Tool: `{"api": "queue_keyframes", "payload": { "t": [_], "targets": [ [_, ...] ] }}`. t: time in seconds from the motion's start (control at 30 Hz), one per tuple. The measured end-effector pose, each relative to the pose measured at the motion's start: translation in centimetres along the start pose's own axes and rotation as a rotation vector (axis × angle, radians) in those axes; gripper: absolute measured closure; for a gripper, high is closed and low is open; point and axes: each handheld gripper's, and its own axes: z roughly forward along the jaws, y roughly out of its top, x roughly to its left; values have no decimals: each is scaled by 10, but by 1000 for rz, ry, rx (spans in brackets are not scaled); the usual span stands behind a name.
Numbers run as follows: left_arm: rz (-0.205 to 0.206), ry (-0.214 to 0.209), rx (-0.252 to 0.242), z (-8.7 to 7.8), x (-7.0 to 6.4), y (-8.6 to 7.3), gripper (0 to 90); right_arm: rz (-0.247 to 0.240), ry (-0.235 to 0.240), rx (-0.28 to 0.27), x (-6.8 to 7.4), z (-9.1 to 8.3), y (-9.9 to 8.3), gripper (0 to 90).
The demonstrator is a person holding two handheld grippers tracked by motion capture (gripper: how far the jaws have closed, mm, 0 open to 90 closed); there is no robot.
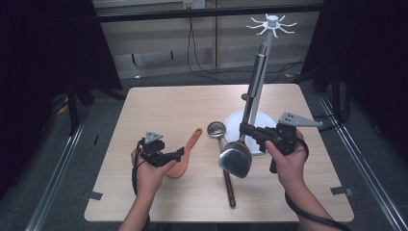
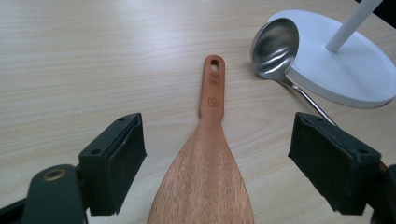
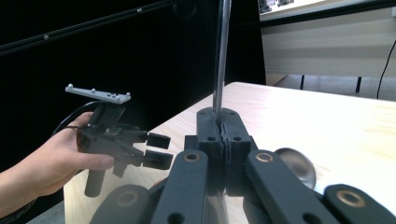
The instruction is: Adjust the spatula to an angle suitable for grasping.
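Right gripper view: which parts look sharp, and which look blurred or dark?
In the right gripper view, the jaws closed on the metal handle look sharp, the table is evenly lit, the ladle bowl behind is soft, and the background at left is nearly black.

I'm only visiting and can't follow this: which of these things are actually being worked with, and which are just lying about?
Seemingly in use:
- large steel ladle, handle clamped in the right gripper
- white hook stand
- wooden spatula, between the open jaws of the left gripper

Lying about:
- small ladle, flat on the table
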Motion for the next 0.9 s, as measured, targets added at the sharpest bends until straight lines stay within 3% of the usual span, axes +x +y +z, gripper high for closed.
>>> {"api": "queue_keyframes", "payload": {
  "t": [0.4, 0.73, 0.9],
  "targets": [
    [0, 6, -2, -1, 2, 0, 181, -13, -27, -21, -18, -1, 16, 893],
    [7, 4, 5, 1, 1, -1, 182, 8, -30, -36, -29, -3, 15, 893],
    [5, 3, 10, 1, 1, -1, 182, 28, -31, -16, -34, 0, 12, 892]
  ]
}}
